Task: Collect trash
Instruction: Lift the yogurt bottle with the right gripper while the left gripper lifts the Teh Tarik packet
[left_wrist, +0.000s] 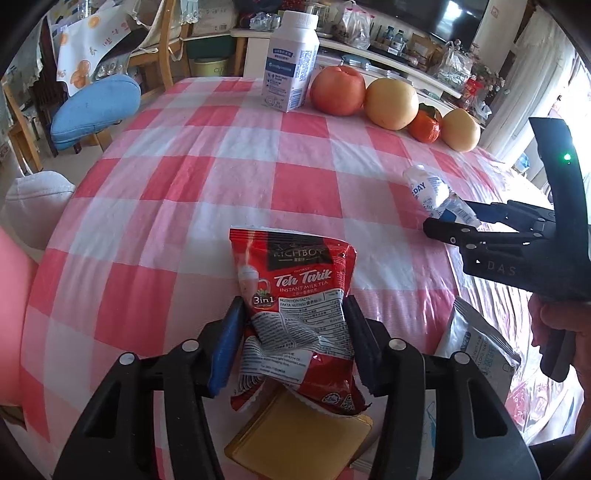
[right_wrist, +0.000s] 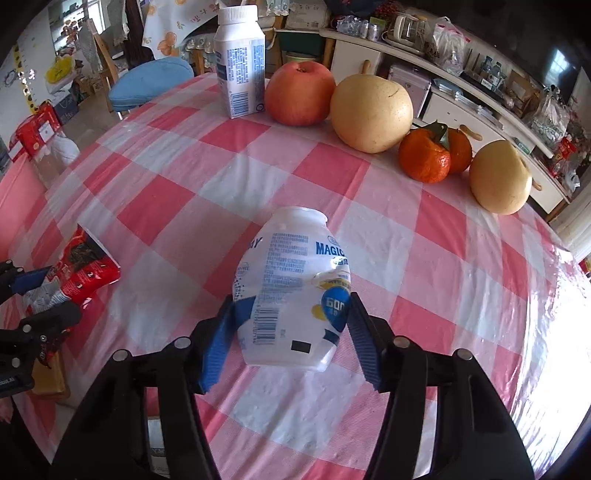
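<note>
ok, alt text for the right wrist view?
The right gripper clamps a dented white plastic bottle above a pink-checked tablecloth. Behind stand a white carton, an apple, two pears and tangerines; at left, the left gripper holds a red sachet.

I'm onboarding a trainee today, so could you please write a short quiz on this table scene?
1. True or false: the left gripper is closed on the red tea packet.
2. What is in the right gripper? A) an apple B) a crushed white bottle C) a pear
3. How many tangerines sit among the fruit?

Key: 1 true. 2 B, the crushed white bottle. 3 two tangerines.
</note>
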